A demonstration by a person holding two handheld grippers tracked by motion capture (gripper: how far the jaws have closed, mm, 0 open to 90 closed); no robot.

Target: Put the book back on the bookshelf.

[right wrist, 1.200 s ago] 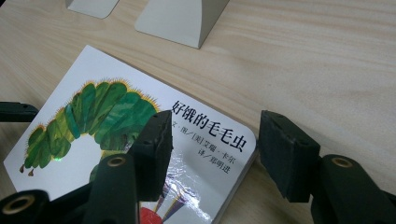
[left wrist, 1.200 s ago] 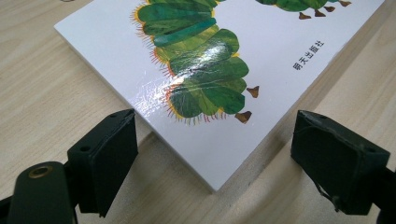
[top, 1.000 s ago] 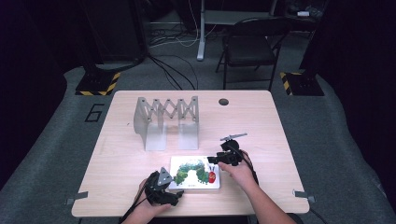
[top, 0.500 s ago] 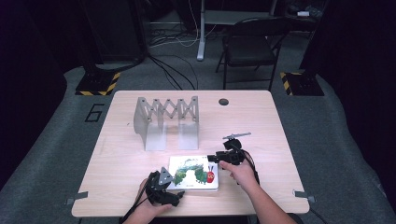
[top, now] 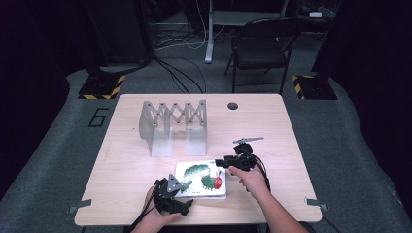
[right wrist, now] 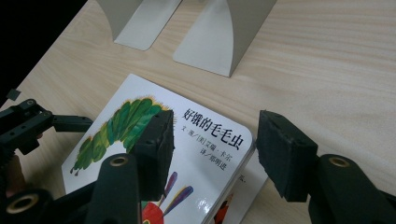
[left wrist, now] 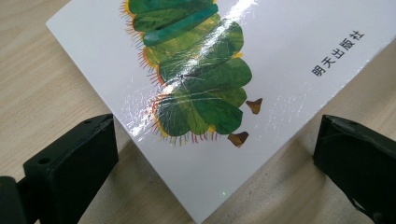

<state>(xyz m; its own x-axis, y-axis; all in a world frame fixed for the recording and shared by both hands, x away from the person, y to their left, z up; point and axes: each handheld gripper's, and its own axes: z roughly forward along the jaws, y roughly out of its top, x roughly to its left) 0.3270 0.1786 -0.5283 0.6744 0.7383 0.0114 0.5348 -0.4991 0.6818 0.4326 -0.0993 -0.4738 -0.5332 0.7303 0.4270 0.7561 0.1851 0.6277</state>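
A white picture book (top: 201, 179) with a green caterpillar on its cover lies flat near the table's front edge. My left gripper (top: 184, 194) is at the book's near left corner. In the left gripper view its jaws (left wrist: 215, 140) stand wide apart, having just been opening, with the book (left wrist: 210, 70) corner between them and untouched. My right gripper (top: 219, 163) is at the far right corner. In the right gripper view its jaws (right wrist: 215, 135) straddle that corner of the book (right wrist: 135, 126), one over the cover and one off the edge, with a gap showing.
A grey expanding book rack (top: 172, 121) stands upright behind the book, its feet (right wrist: 219, 32) close ahead of my right gripper. A round cable hole (top: 232, 105) sits at the table's back. A folding chair (top: 262, 48) stands beyond the table.
The left gripper's jaws have spread a little wider around the book's corner. The book and both hands stay about where they were.
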